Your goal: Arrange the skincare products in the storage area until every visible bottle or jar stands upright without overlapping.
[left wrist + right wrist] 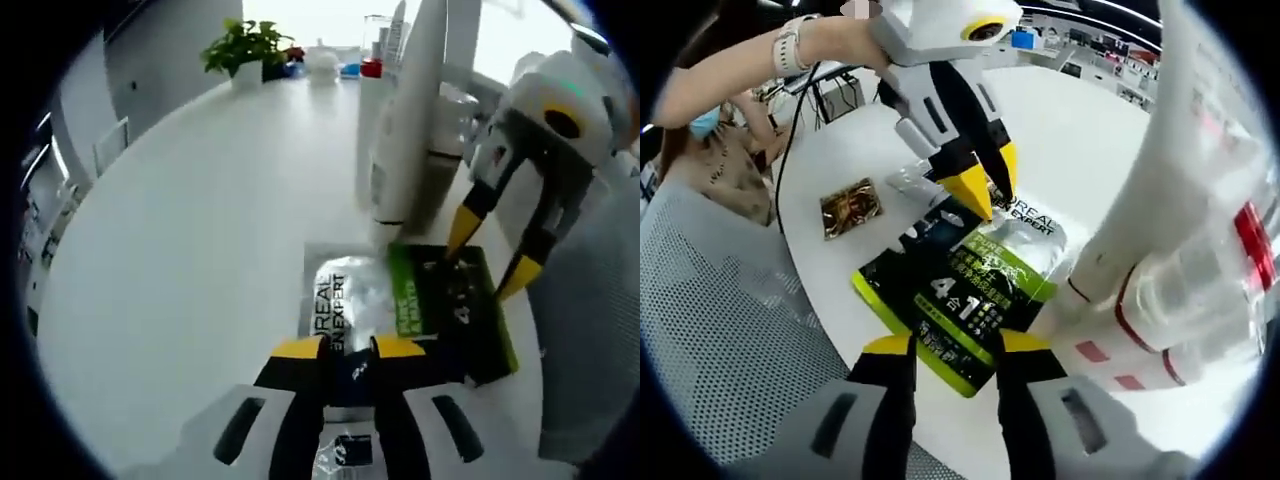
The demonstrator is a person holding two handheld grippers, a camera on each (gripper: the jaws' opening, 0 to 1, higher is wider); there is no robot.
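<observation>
In the left gripper view, a potted plant stood at eleven o'clock on the white table, far from the work. The left gripper rose from six o'clock with its yellow-tipped jaws closed narrowly on the near edge of a flat L'Oreal sachet pack, silver and black with a green band, which lay flat on the table. Just beyond the pack, at about one o'clock, a tall white bottle stood upright, with other clear containers behind it. At three o'clock the right gripper came in, its two tips spread apart, one touching the far edge of the pack.

In the right gripper view, a small gold-brown sachet lay flat at ten o'clock, apart from the rest. The pack sat at centre, its near corner between the right gripper's jaws, which stood open; whether they touched it I could not tell. The left gripper pinched the pack from twelve o'clock. At three o'clock white and clear bottles with red bands stood close together.

The bottles appeared already upright; the pack, judging by this, was not yet placed.
</observation>
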